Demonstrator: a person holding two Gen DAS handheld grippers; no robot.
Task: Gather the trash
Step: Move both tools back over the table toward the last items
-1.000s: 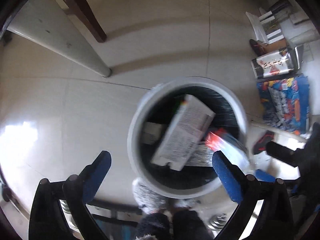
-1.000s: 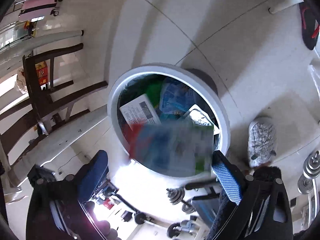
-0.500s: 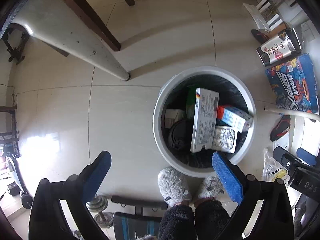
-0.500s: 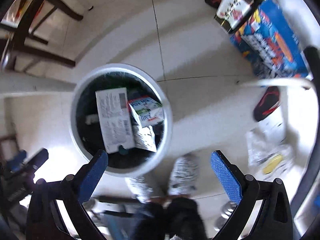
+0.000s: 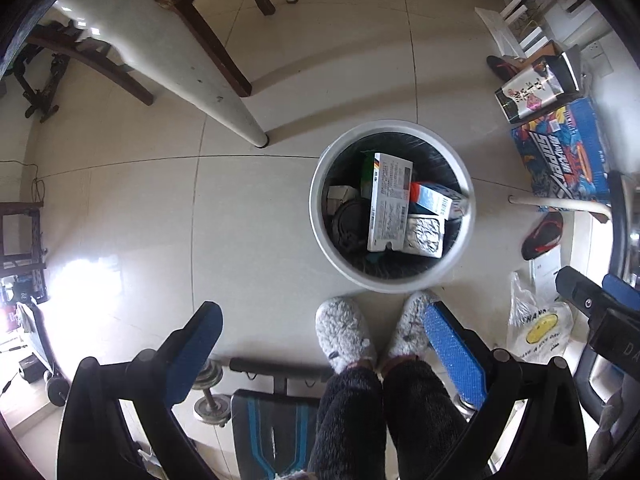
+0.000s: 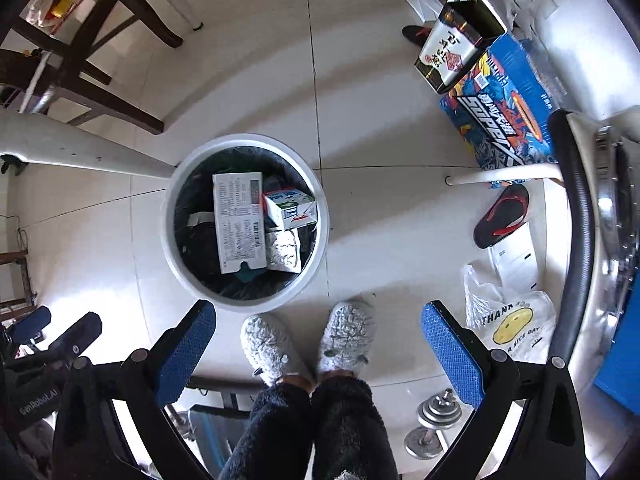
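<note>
Floor of pale glossy tiles (image 5: 120,208) fills both views. Round white trash bin with black liner (image 5: 469,222) (image 6: 325,236) stands ahead of both finger pairs, holding long white printed carton (image 5: 389,202) (image 6: 239,222), small red-white-blue box (image 5: 434,199) (image 6: 290,210), crinkled silver foil pack (image 5: 425,236) (image 6: 285,254). Left gripper (image 5: 322,356) and right gripper (image 6: 318,354) both spread wide, nothing held. Grey fuzzy slippers (image 5: 344,334) (image 6: 348,334) sit between fingers, just short of bin.
</note>
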